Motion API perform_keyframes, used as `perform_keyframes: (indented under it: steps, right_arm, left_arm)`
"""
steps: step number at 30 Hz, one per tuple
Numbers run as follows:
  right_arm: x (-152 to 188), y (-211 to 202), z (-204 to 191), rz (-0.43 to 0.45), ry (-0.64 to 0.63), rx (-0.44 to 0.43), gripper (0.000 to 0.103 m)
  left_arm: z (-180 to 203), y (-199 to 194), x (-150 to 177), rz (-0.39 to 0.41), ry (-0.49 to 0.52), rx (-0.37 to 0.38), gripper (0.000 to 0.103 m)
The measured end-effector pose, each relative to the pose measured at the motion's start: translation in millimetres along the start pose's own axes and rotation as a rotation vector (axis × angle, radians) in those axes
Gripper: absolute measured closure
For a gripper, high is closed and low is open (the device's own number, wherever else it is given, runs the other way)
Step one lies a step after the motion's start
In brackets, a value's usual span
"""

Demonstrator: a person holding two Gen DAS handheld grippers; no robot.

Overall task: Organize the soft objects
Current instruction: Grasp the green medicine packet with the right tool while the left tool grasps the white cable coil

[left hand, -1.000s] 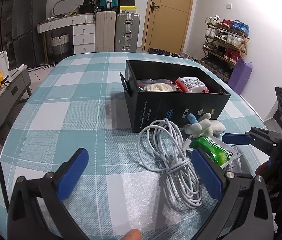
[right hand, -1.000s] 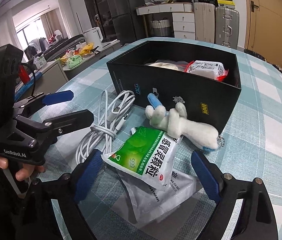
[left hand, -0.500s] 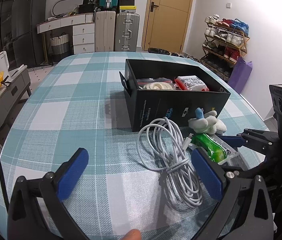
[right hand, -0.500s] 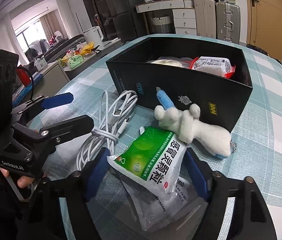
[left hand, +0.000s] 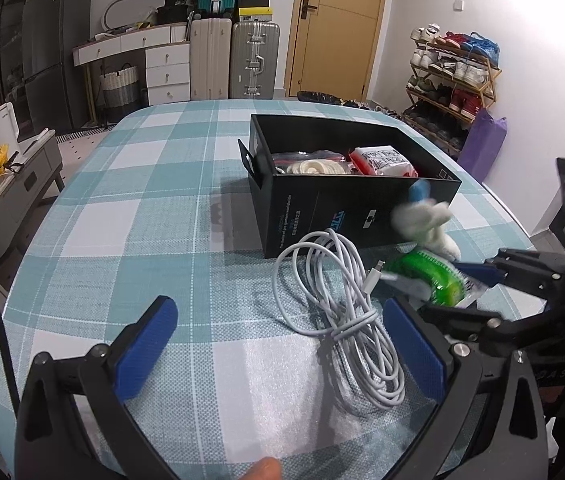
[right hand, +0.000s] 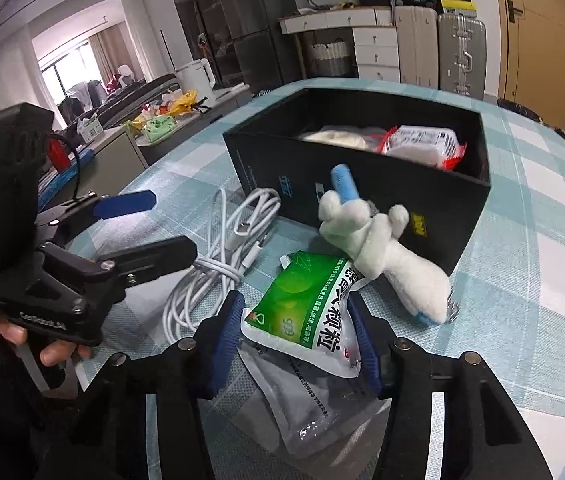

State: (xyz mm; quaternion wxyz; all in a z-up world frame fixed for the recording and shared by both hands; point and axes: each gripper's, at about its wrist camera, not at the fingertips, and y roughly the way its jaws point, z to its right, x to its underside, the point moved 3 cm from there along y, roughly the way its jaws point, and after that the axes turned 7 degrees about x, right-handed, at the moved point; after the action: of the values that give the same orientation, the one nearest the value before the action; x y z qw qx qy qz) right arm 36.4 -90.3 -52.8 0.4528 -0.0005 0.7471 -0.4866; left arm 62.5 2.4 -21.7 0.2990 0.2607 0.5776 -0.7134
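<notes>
Cable and plush beside pouch

Left wrist view: you look forward and downward past the left claw over the checked counter toward the door wall.
Right wrist view: you look downward past the right claw, close over the green packet, facing the window side.
Shared ground: both views take in the black box, the white cable and the plush toy; each also shows you the other claw.
</notes>
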Motion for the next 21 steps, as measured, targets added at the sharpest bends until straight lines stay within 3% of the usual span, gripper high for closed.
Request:
perform_keyframes:
  steps: [9,16,18,21]
  right_arm:
    - [-9.5,-40.2,4.4,0.179,0.010,-0.039,0.051]
    - [-13.9,-57.0,13.0,0.238,0.037,-0.031,0.051]
    - [-15.2,-55.6,11.7,0.239,0.038,-0.026,0.051]
    - [-14.4,-52.6,14.3,0.231,0.050,-0.022,0.051]
  left_arm:
    - [6.0,0.3,0.6,-0.021,0.007,0.002,0.000]
    - [19.7,14.9,3.5,-0.073,0.034,0.002,0.001]
    - [22.0,18.3,4.3,-0.087,0.036,-0.006,0.003]
    - [27.3,22.7,6.4,-0.108,0.047,-0.002,0.015]
